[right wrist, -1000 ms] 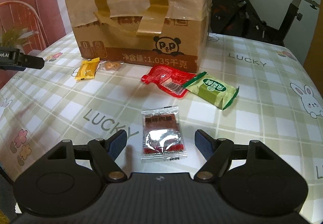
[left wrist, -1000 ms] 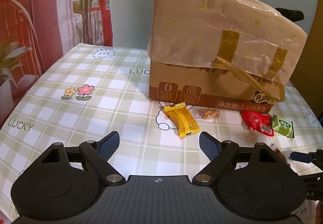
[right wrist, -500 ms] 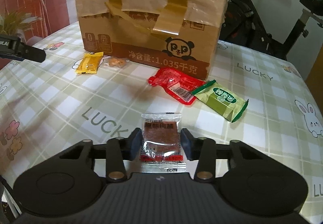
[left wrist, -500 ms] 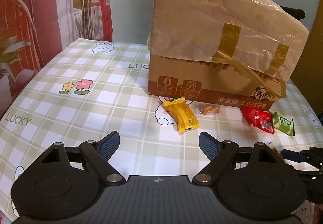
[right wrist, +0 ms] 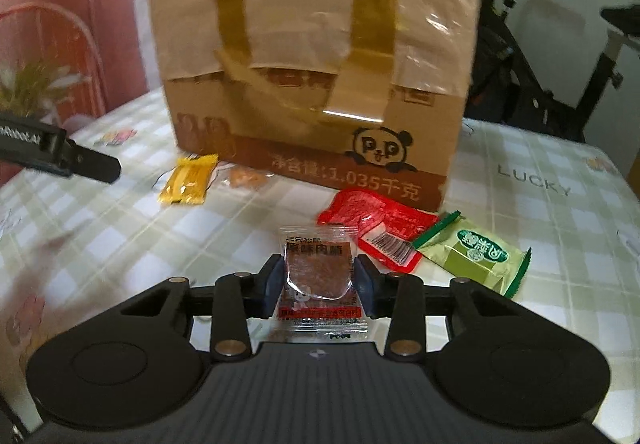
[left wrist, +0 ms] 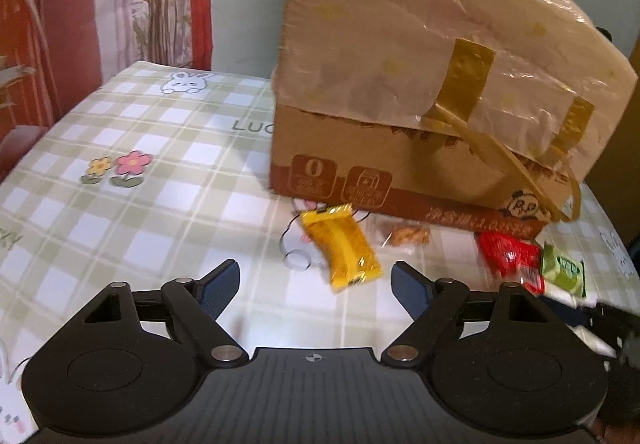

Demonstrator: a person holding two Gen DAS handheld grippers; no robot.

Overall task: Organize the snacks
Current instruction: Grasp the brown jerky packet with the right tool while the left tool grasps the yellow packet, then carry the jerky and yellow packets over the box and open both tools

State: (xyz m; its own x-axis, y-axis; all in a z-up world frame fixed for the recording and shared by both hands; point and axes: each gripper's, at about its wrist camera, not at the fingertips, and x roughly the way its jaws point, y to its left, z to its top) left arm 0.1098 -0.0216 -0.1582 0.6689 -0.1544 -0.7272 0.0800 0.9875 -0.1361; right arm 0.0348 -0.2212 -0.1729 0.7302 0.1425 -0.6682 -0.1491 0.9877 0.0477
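Note:
My right gripper [right wrist: 319, 276] is shut on a clear packet of brown jerky [right wrist: 316, 244], both pads pressing its sides. A red packet [right wrist: 372, 216] and a green packet [right wrist: 476, 256] lie just beyond it, in front of the taped cardboard box [right wrist: 320, 84]. In the left wrist view my left gripper [left wrist: 316, 275] has its jaws wide and closing, with nothing between them. A yellow packet [left wrist: 340, 252] lies just past its fingertips. Beside that sits a small clear packet with a brown snack [left wrist: 406, 234], against the box [left wrist: 420, 104].
The table wears a green checked cloth [left wrist: 140, 204] that drops away at the left. An exercise bike [right wrist: 540, 64] stands behind the table at the right. A red screen with plants [left wrist: 48, 24] stands at the left. One finger of the left gripper [right wrist: 80, 162] reaches in from the left.
My right gripper has shut on the jerky packet and carried it toward the box. The left gripper has moved forward and down toward the yellow packet, jaws slightly narrower.

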